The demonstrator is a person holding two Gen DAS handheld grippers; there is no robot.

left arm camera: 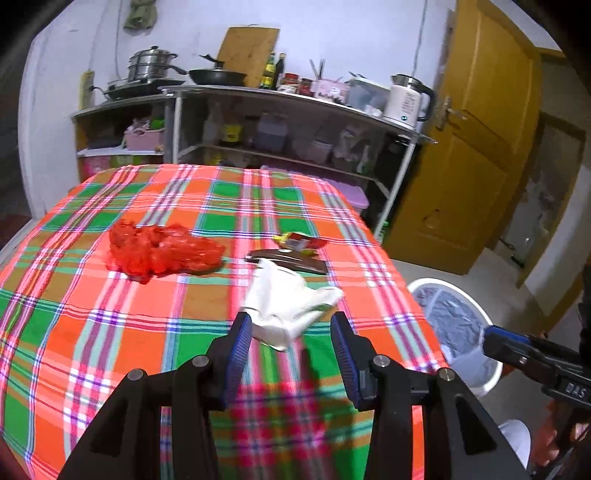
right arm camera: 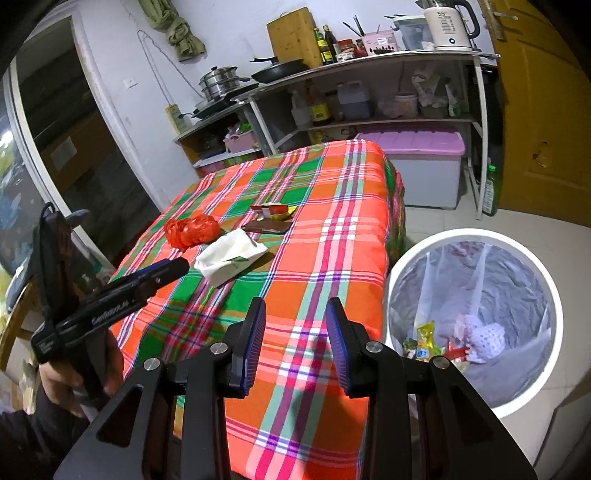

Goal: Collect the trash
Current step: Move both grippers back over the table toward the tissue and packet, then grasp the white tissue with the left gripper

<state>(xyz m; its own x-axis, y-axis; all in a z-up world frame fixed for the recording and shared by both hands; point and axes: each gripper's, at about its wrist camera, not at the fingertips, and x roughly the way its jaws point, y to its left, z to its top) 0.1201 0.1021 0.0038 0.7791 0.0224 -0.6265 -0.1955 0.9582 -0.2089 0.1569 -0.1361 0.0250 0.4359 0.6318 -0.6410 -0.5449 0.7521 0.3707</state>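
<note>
On the plaid tablecloth [left arm camera: 110,325] lie a crumpled white wrapper [left arm camera: 291,306], a red plastic bag [left arm camera: 162,251], a dark brown wrapper [left arm camera: 295,262] and a red-yellow snack packet [left arm camera: 299,240]. My left gripper [left arm camera: 291,325] is open, just short of the white wrapper, its jaws either side of its near end. My right gripper [right arm camera: 295,314] is open and empty above the table's near right edge. The white wrapper [right arm camera: 231,260], red bag [right arm camera: 194,229], brown wrapper [right arm camera: 267,226] and packet [right arm camera: 271,210] also show in the right wrist view. The left gripper [right arm camera: 177,266] reaches toward the wrapper there.
A white trash bin [right arm camera: 554,295] with a clear liner and several scraps inside stands on the floor right of the table; it also shows in the left wrist view [left arm camera: 476,306]. Behind are metal shelves [right arm camera: 369,62] with cookware, a kettle [right arm camera: 447,26], a purple-lidded box [right arm camera: 417,144] and a yellow door [left arm camera: 480,129].
</note>
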